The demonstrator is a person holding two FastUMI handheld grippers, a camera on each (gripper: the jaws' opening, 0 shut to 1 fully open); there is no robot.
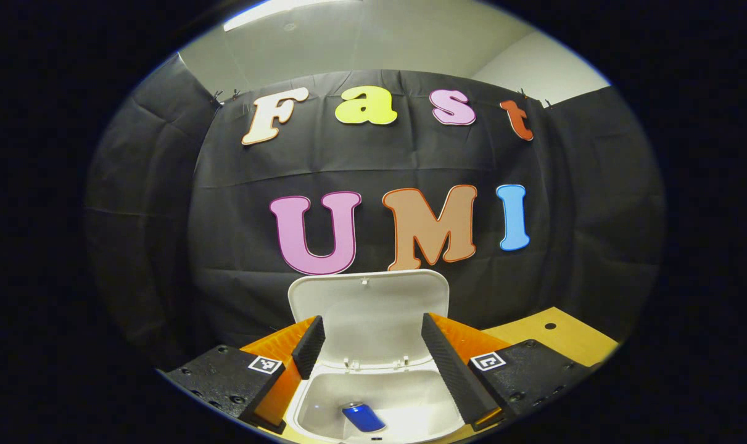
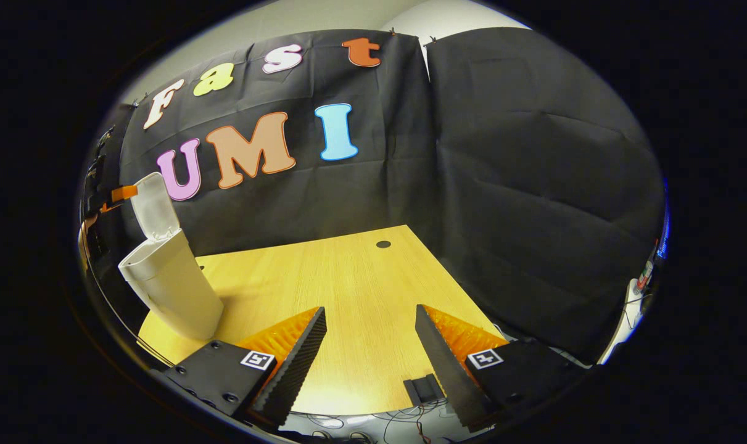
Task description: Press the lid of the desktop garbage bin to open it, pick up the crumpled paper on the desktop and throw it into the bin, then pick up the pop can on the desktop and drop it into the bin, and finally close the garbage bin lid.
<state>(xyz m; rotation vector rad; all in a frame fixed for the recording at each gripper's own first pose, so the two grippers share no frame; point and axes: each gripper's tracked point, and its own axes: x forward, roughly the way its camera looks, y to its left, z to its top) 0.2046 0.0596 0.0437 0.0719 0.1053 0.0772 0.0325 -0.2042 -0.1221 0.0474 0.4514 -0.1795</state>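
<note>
The left gripper point(image 1: 372, 345) hangs over the garbage bin point(image 1: 373, 401) with its two fingers spread wide and nothing between them. In the left gripper view the bin's open mouth sits directly below and between the fingers, and the lid point(image 1: 368, 311) stands upright at the back, hinged along the far rim. A blue pop can point(image 1: 363, 417) lies tilted on the bin's floor, below the gap between the fingers and apart from both of them. To the right of the bin a corner of the wooden desktop point(image 1: 558, 336) shows, with a small dark hole in it.

The right gripper point(image 2: 371, 342) is also wide open and holds nothing, its fingers hovering above bare desktop point(image 2: 348, 277). In the right gripper view the bin point(image 2: 173, 290) stands well off to the left of these fingers, near the desk's far left edge, with its lid point(image 2: 154, 206) raised. A small black block point(image 2: 424, 388) rests at the desk's near edge, just beside the right-hand finger.
</note>
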